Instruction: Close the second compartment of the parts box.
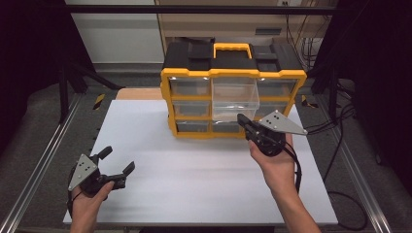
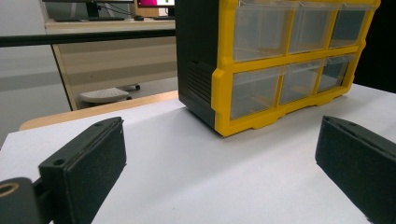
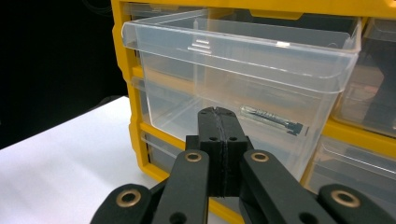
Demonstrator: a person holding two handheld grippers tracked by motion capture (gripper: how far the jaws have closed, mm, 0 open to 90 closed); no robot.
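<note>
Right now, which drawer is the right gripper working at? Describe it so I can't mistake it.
Find the yellow-and-black organiser at the far edge of the white table. Its front is a grid of clear drawers; take the middle column, top. That drawer is the one pulled out toward the shut right gripper, with a small dark item inside, while its neighbours sit flush.

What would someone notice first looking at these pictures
The eye goes first to the yellow and black drawer cabinet at the far edge of the white table, with one clear drawer in its middle column pulled out. The right gripper, jaws shut with nothing between them, sits just in front of that drawer, which holds a small dark item. The left gripper rests open near the front left corner.
</note>
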